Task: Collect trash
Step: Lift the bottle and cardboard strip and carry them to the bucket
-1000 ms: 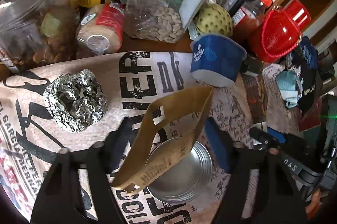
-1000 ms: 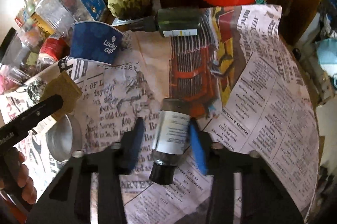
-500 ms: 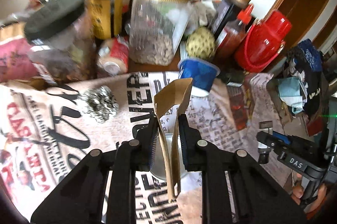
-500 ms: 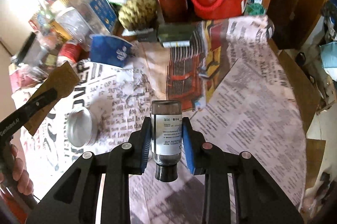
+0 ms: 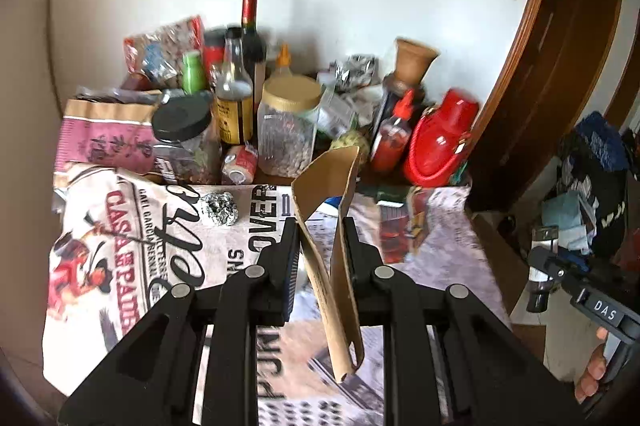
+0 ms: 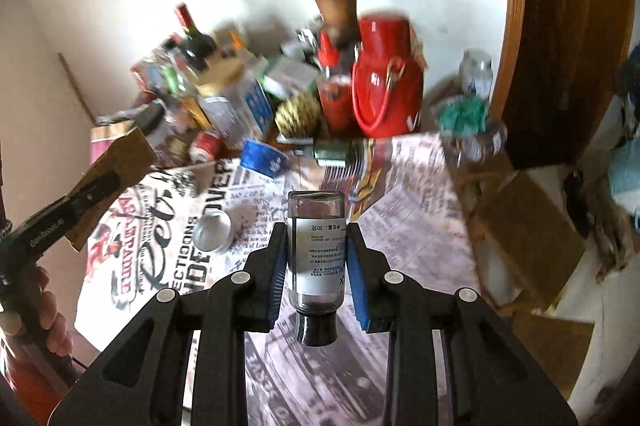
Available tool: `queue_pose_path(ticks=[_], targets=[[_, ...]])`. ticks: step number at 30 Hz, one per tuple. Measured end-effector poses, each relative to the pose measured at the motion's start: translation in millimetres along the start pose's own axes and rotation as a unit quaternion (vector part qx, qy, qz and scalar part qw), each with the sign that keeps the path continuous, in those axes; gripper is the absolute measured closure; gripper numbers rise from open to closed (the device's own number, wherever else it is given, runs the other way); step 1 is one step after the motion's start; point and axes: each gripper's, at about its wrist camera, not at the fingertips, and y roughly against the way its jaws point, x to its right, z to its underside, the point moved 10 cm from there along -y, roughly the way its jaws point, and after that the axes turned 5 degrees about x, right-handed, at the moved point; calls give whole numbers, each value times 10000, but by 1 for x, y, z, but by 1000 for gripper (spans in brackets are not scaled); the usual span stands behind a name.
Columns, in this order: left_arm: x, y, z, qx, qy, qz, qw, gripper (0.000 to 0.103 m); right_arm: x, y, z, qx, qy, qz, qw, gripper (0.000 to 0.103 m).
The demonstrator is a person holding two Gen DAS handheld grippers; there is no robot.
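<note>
Now left hand-held gripper (image 5: 320, 246) clamps cardboard strip (image 5: 326, 226); right hand-held gripper (image 6: 316, 250) clamps small bottle (image 6: 316, 250).

The right gripper (image 6: 316, 262) has its jaws clamped on a small glass bottle (image 6: 316, 254), cap toward the camera.
</note>
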Motion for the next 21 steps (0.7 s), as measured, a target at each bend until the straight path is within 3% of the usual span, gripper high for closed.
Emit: queue_pose_path(ticks=[9,16,21], targets=[[32,110,18,697,289,-277,9968,84,2,90,-4,653,697,-340,9948,77],[42,177,32,988,209,-437,9939,84,-10,137,5,890,713,-690,9911,77],[44,213,48,1090,164,-328,9934,84,-20,169,18,1097,685,-736,9889,77]])
